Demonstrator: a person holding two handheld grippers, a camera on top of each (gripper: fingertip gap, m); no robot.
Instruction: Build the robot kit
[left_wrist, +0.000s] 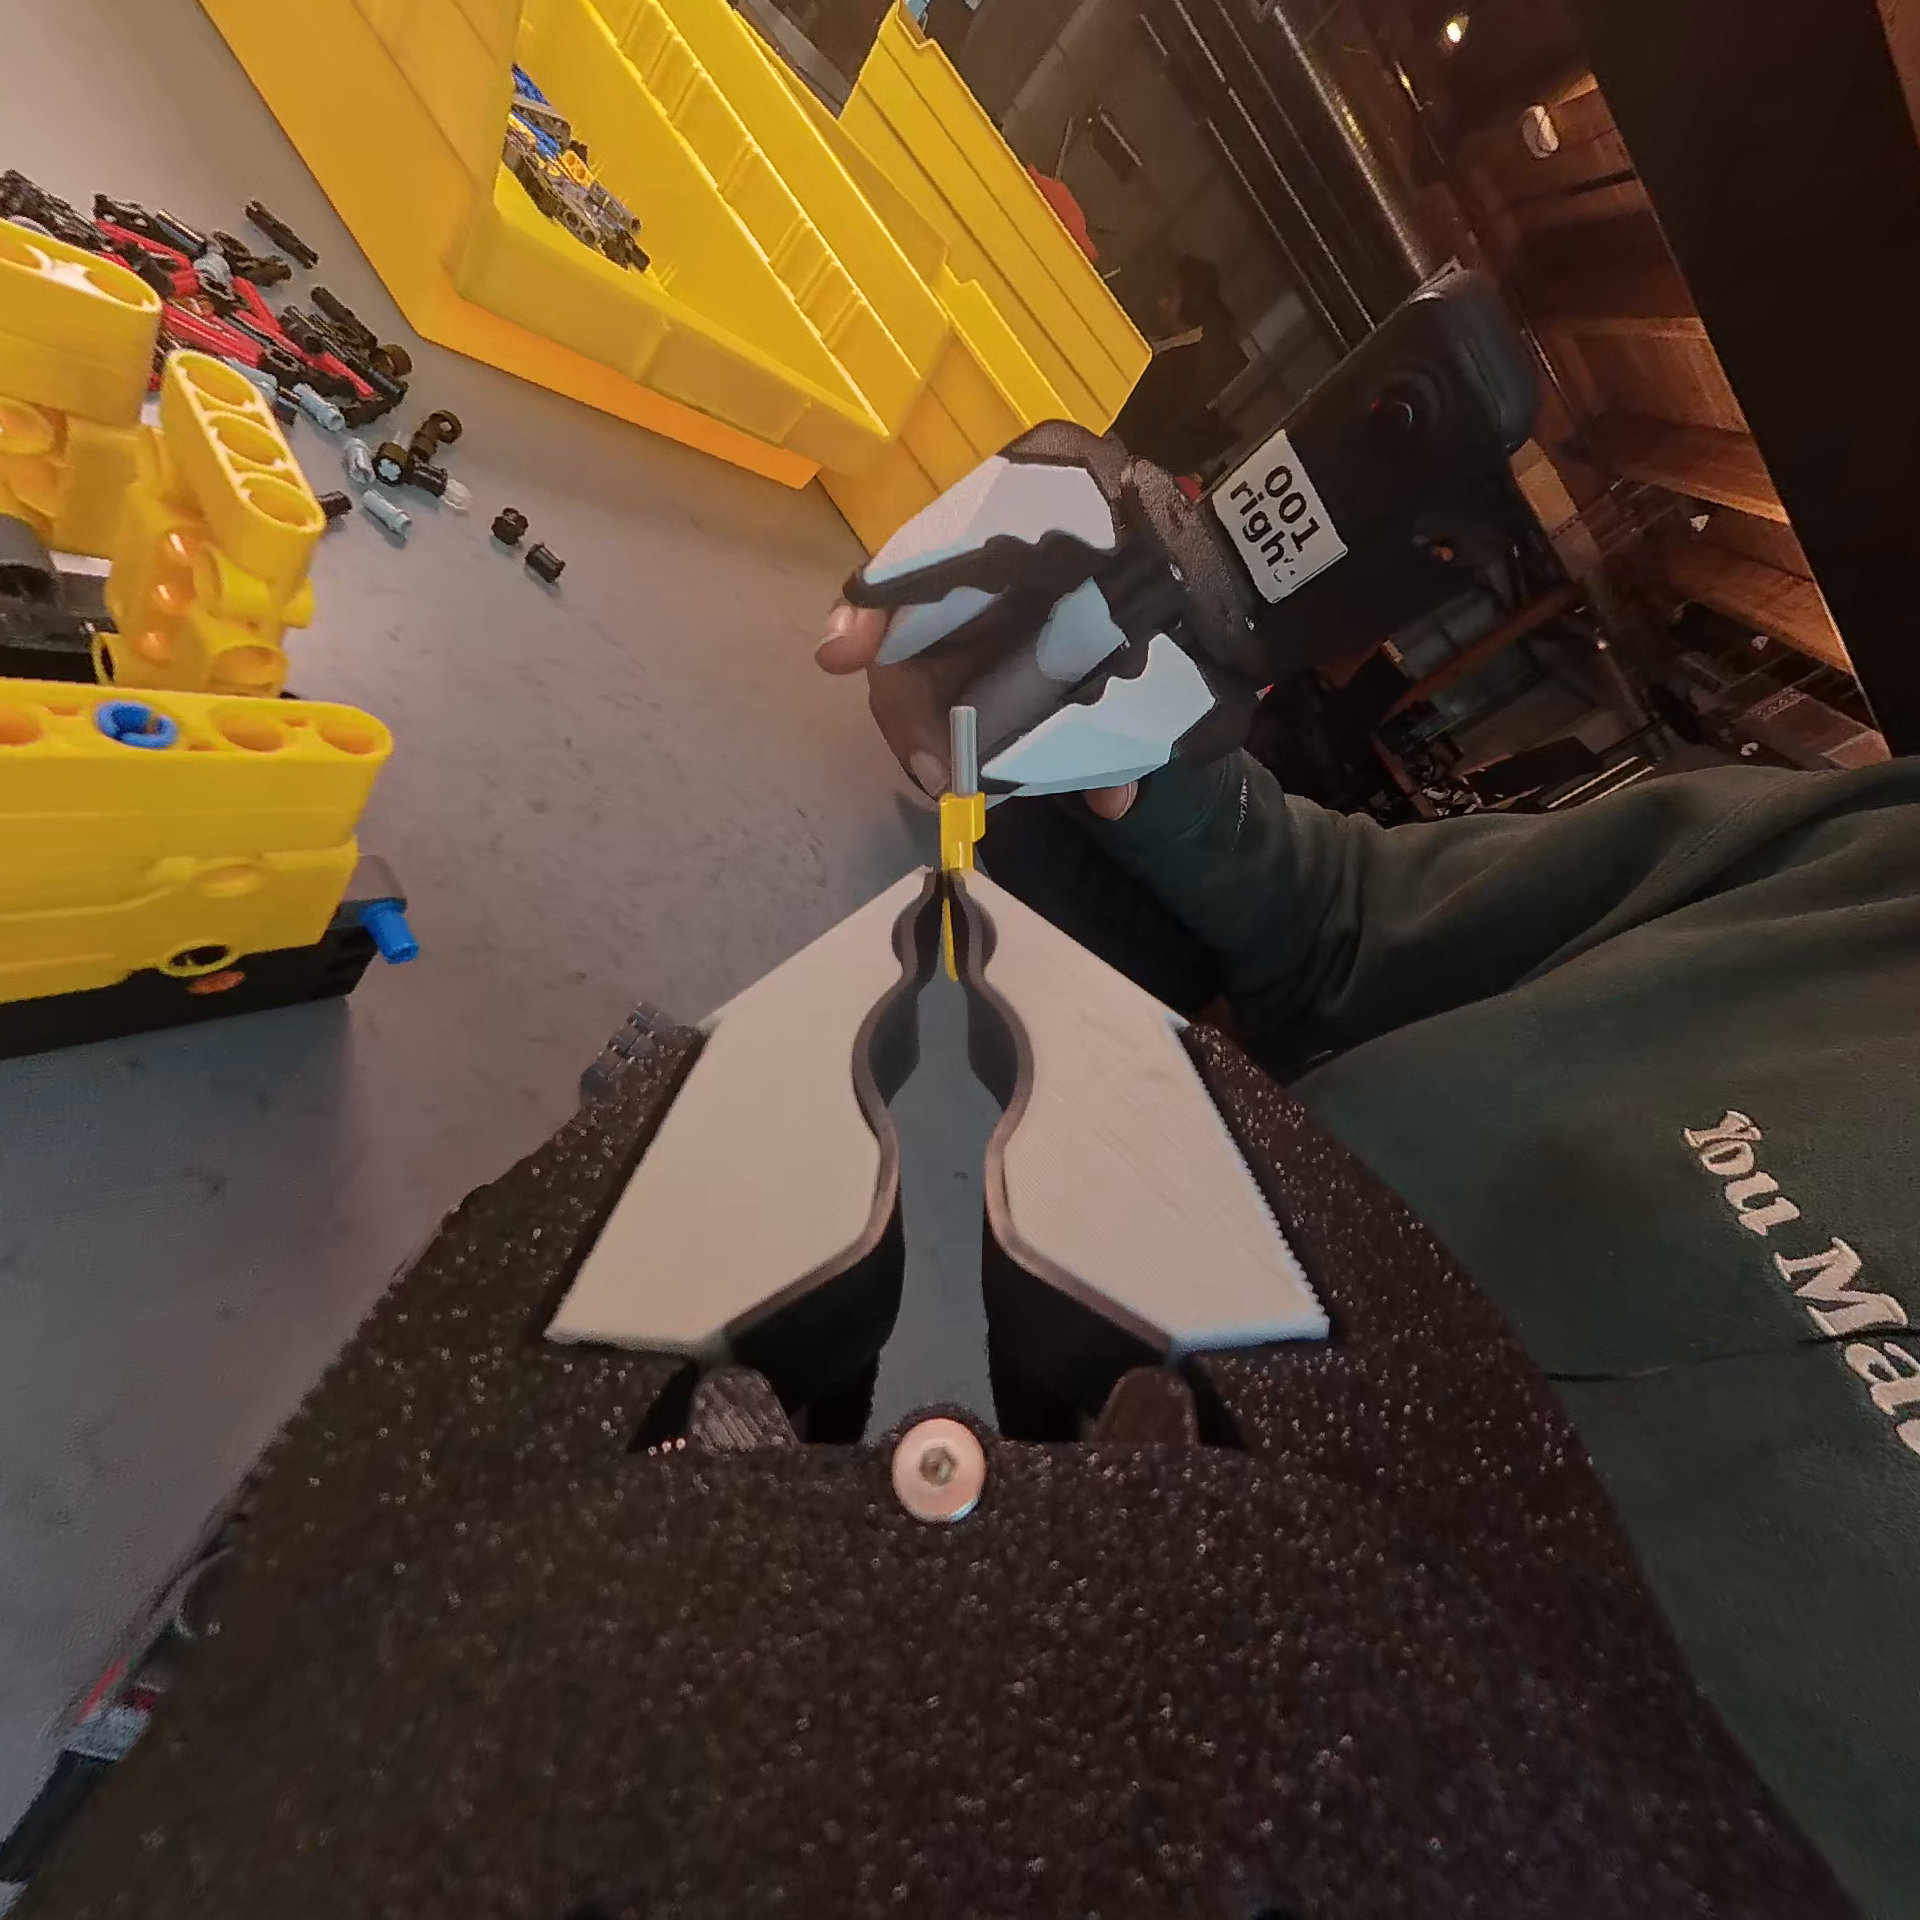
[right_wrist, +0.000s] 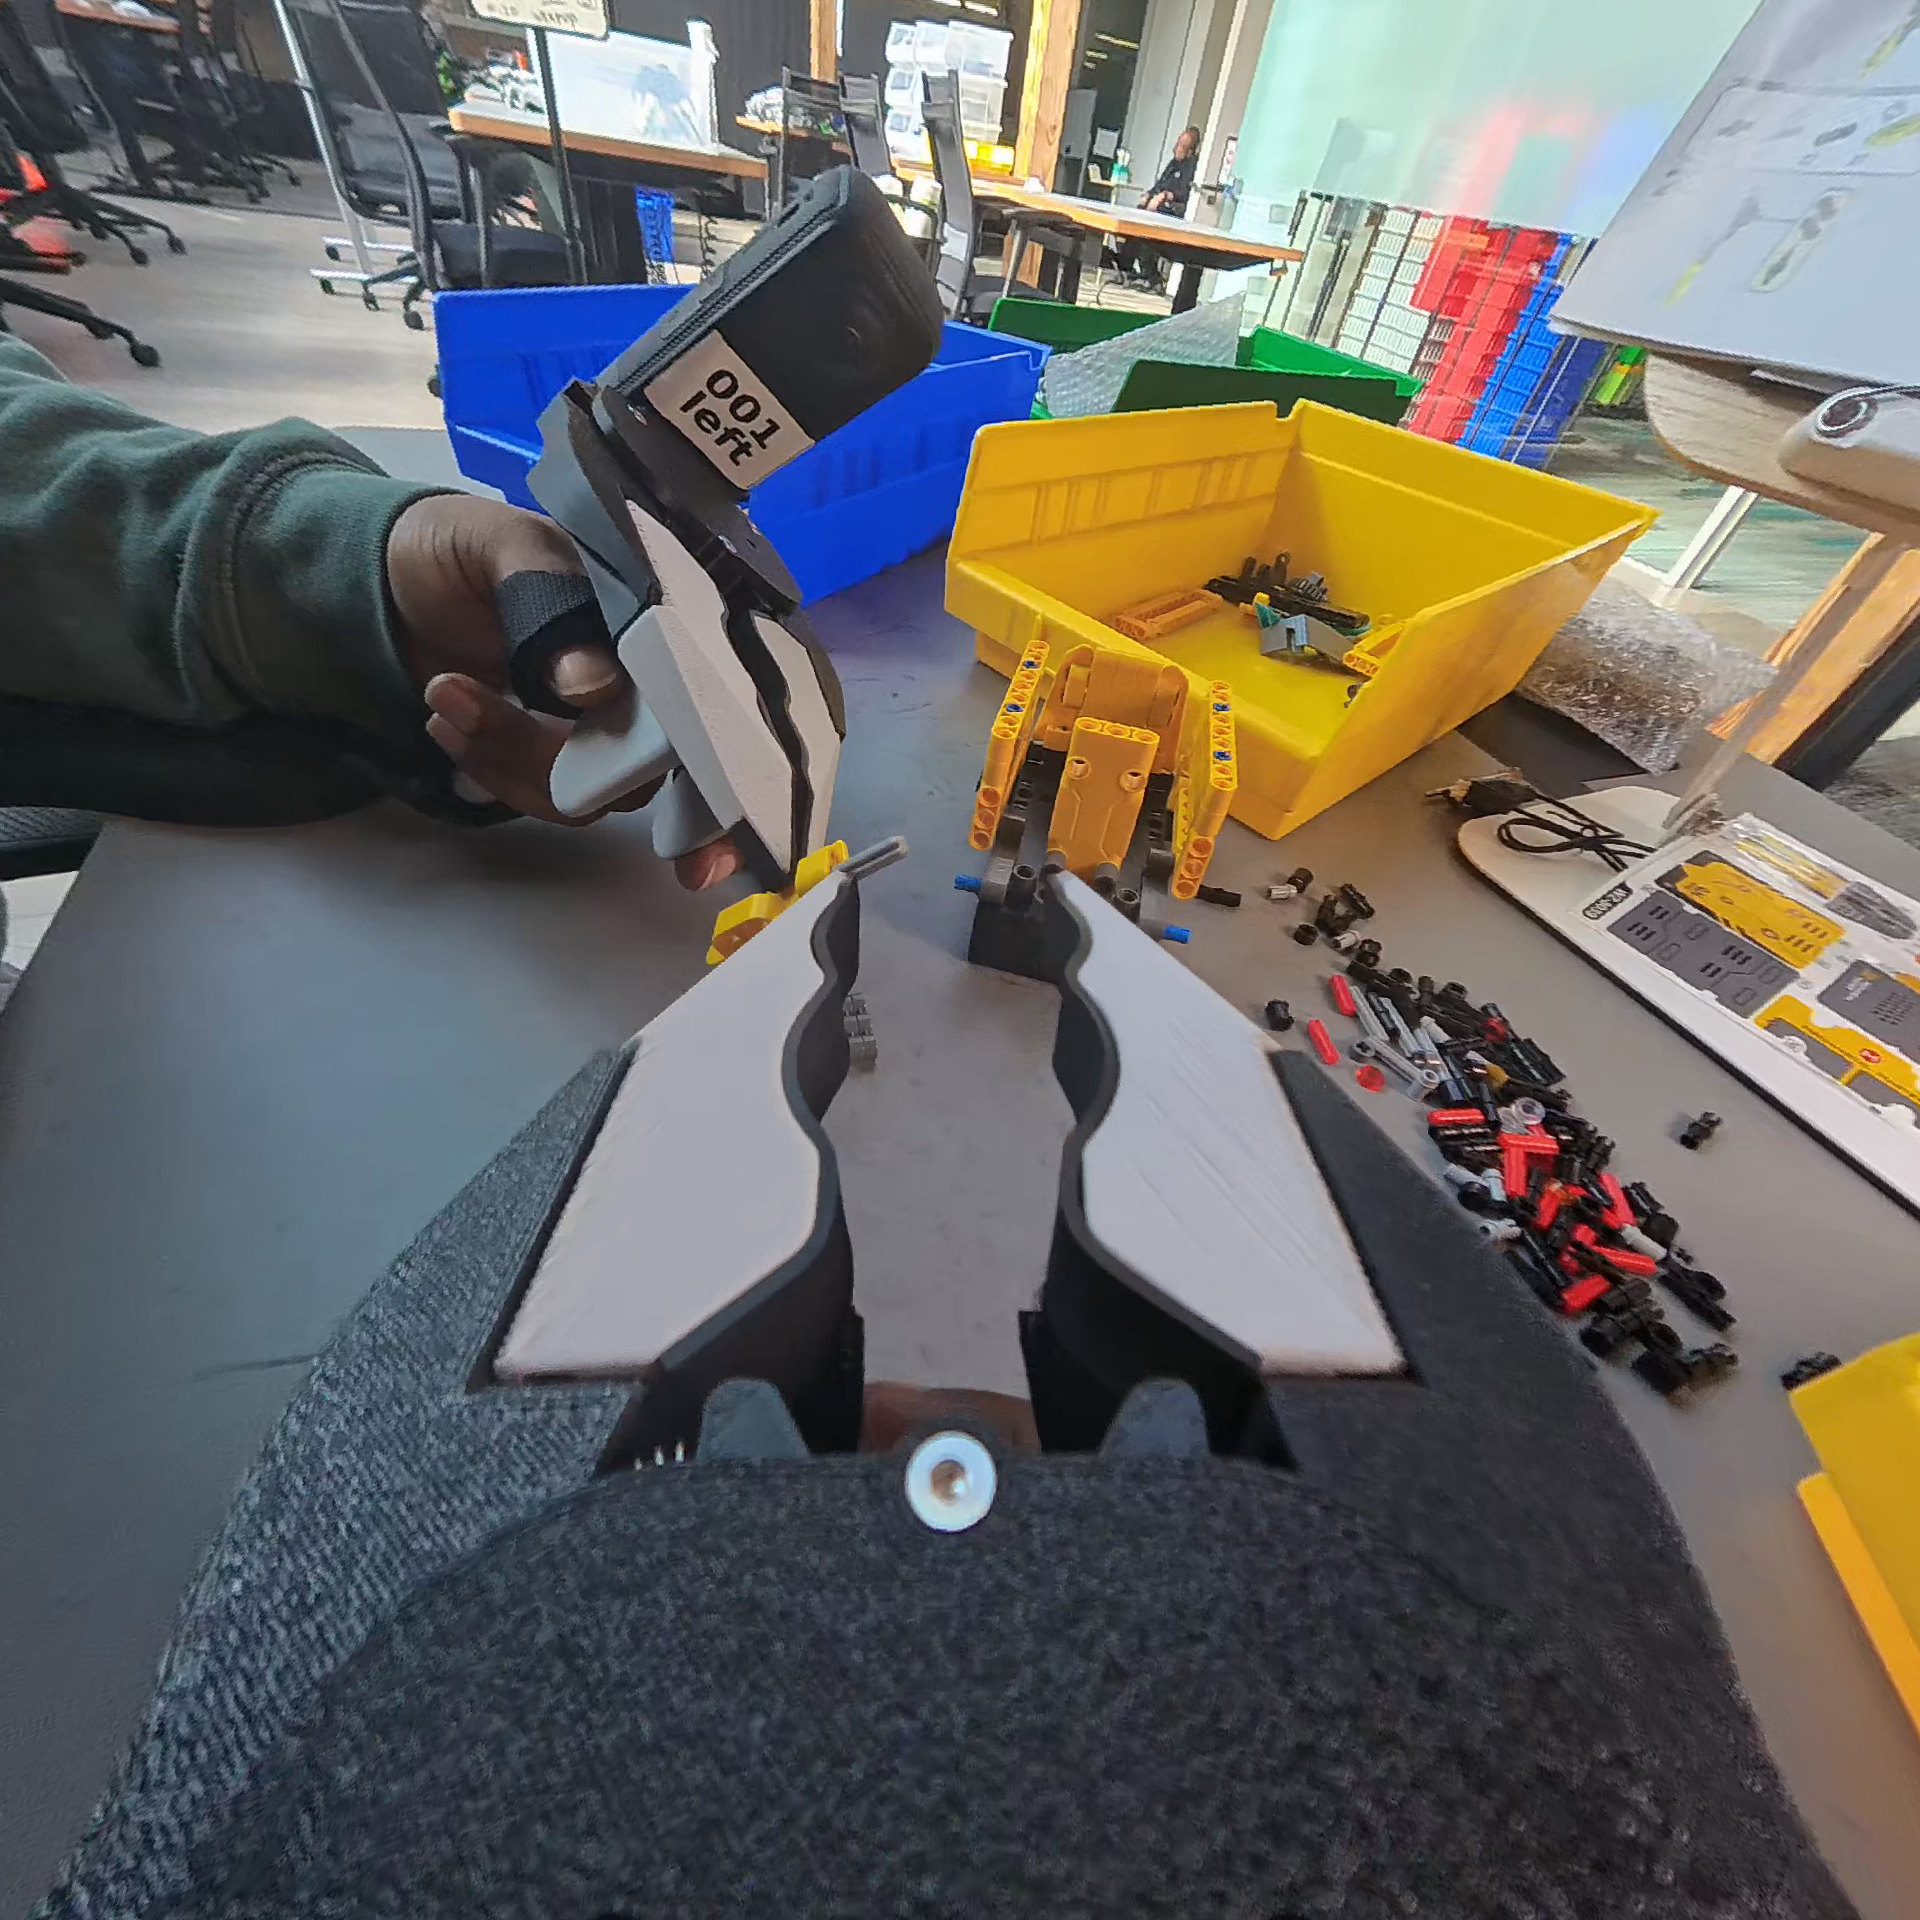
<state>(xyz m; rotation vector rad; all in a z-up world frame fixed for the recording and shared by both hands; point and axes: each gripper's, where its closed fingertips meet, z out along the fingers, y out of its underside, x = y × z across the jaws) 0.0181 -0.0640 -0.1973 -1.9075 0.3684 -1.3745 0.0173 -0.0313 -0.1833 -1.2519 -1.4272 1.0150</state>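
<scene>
**Left jaws pinched on a yellow piece, right jaws wide and empty**

My left gripper (left_wrist: 948, 883) has its two jaws drawn almost together at the tips, pinching one small yellow connector (left_wrist: 958, 831). One grey axle (left_wrist: 962, 748) is seated in that connector. In the left wrist view the pair's long axis runs straight on from the fingers, the grey end pointing away from me toward the right gripper's tips. In the right wrist view the connector (right_wrist: 774, 902) lies roughly level with the axle (right_wrist: 871, 856) poking out toward the right.

My right gripper (right_wrist: 951, 883) stands with its jaws spread wide, nothing between them; bare table (right_wrist: 312, 1039) shows through the gap. Its left fingertip sits just beside the axle; I cannot tell whether they touch.

Each gripper has two pale grey fingers with ridged, printed faces and wavy black inner edges, set in a rough black speckled body with one silver screw. One hand (right_wrist: 488, 644) wraps the left gripper's handle, a green sleeve (right_wrist: 177, 561) behind it.

Beyond the right jaws stands one part-built model (right_wrist: 1101, 769) of yellow perforated beams on a black base, with small blue pins. Behind it is one open yellow bin (right_wrist: 1455, 540) holding a few loose pieces, and farther back one blue bin (right_wrist: 914, 447). To the right lies a scatter of little black, red and grey pins (right_wrist: 1527, 1164), too many to count, and a printed sheet (right_wrist: 1756, 935) beside them.
</scene>
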